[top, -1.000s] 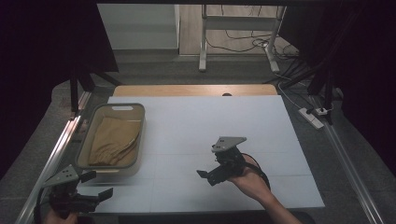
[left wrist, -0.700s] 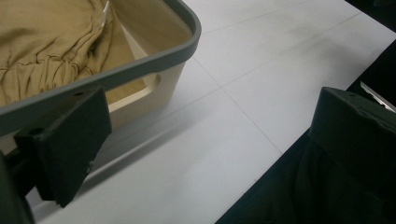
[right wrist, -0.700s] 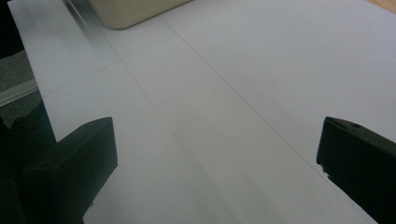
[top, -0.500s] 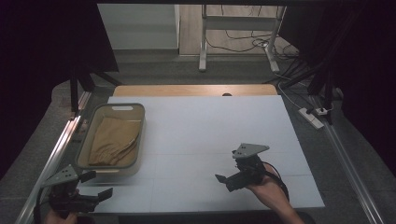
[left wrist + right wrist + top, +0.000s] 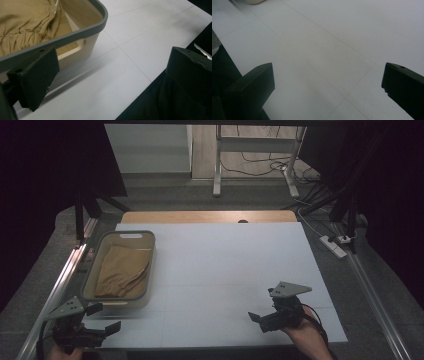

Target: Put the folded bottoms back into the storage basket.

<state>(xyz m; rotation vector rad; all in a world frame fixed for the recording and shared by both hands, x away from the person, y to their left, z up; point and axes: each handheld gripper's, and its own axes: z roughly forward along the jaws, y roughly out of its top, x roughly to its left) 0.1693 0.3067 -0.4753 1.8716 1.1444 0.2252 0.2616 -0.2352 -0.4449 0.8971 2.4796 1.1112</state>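
A beige basket with a grey rim [image 5: 152,261] stands at the left of the white table [image 5: 225,265]. A tan cloth [image 5: 122,270] lies folded inside it. My left gripper [image 5: 106,318] is open at the near left corner, just in front of the basket, with nothing between its jaws. In the left gripper view the left gripper [image 5: 112,75] is wide open, with the basket's rim [image 5: 75,35] and the cloth [image 5: 25,22] close ahead. My right gripper [image 5: 256,321] is open low over the near right of the table. In the right gripper view the right gripper [image 5: 327,85] spans bare tabletop.
A wooden strip [image 5: 210,216] borders the table's far edge. Metal rails [image 5: 60,285] run along the table's left and right sides. A power strip [image 5: 334,246] and cables lie on the floor at the right. A frame leg [image 5: 218,165] stands behind the table.
My right gripper has drawn back from the table's middle toward the near right edge, still open. The left gripper, basket and cloth have stayed put.
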